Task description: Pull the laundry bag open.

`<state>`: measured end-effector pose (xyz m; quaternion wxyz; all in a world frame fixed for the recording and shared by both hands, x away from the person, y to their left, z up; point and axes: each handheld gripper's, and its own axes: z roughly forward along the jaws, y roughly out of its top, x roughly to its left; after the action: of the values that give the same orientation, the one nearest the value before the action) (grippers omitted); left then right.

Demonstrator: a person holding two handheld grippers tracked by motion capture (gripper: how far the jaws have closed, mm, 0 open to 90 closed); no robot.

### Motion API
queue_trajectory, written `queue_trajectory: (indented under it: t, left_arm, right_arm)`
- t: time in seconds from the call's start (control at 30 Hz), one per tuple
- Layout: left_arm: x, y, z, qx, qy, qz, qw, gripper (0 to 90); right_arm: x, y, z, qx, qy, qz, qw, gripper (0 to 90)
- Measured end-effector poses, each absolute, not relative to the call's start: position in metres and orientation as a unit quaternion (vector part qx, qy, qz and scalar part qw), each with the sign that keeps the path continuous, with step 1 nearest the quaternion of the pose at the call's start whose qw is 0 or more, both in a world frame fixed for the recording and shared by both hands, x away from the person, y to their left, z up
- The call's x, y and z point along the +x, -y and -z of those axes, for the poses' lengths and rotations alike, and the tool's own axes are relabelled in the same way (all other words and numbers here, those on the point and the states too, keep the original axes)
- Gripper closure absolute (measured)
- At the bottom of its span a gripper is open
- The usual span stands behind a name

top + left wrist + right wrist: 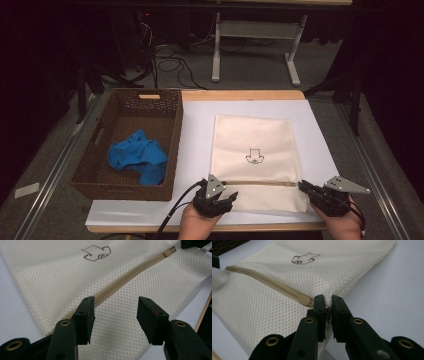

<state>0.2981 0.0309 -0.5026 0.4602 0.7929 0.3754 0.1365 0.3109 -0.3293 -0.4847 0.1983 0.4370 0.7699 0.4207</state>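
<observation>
Lying flat on the white sheet (200, 125), the mesh bag (255, 145) sits at the table's centre, its zipper (260, 183) running from 9 to 3 o'clock near the front edge. At the bag's 3 o'clock end the right gripper (328, 303) has its jaws pinched on the zipper pull (328, 312). At the 9 o'clock end the left gripper (116, 312) hangs over the mesh with jaws apart, one beside the zipper, nothing clamped. At 9 o'clock of the bag a basket (170, 145) holds a blue cloth (137, 156).
</observation>
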Motion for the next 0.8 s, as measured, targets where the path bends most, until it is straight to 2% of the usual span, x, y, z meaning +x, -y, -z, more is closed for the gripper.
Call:
queue_trajectory:
  t: [0.13, 0.37, 0.8]
  left_arm:
    - [0.297, -0.025, 0.507, 0.794, -0.373, -0.136, 0.46, 49.3]
    - [0.298, -0.012, 0.493, 0.788, -0.35, -0.165, 0.479, 67.5]
    - [0.318, 0.006, 0.509, 0.797, -0.365, -0.138, 0.461, 68.5]
  right_arm:
    - [0.308, 0.33, 0.481, 0.431, -0.767, -0.428, 0.206, 84.2]
    - [0.3, 0.327, 0.472, 0.418, -0.76, -0.446, 0.221, 84.4]
    - [0.296, 0.325, 0.466, 0.403, -0.759, -0.459, 0.225, 84.6]
